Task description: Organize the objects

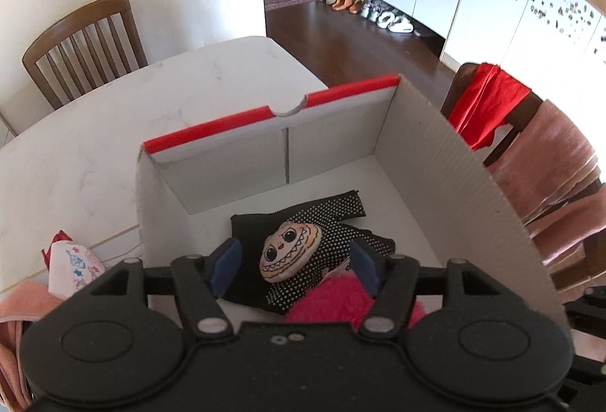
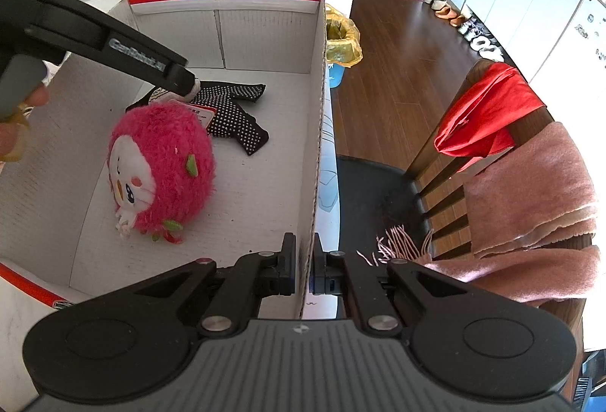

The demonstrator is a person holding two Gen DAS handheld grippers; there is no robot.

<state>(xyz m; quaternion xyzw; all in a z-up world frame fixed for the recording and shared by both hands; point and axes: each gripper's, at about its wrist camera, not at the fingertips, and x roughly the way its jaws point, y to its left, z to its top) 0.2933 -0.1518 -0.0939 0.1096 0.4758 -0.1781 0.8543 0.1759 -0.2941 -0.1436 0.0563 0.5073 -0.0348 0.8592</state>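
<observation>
A white cardboard box [image 1: 447,154] with a red-trimmed far flap stands on the marble table. Inside lie a black dotted glove [image 1: 333,219], a round cartoon-face badge [image 1: 289,251] on top of it, and a pink plush toy [image 2: 166,169]. My left gripper [image 1: 295,266] is open, hovering inside the box just above the badge; the badge lies between its blue pads. In the right wrist view the left gripper's tip [image 2: 189,84] is over the glove [image 2: 235,116]. My right gripper [image 2: 303,270] is shut on the box's right wall [image 2: 316,147].
A pink towel [image 1: 19,306] and a printed cloth [image 1: 72,264] lie on the table [image 1: 94,131] left of the box. A chair [image 2: 492,162] draped with red cloth and a pink scarf stands to the right. A lined bin [image 2: 341,44] stands beyond the box.
</observation>
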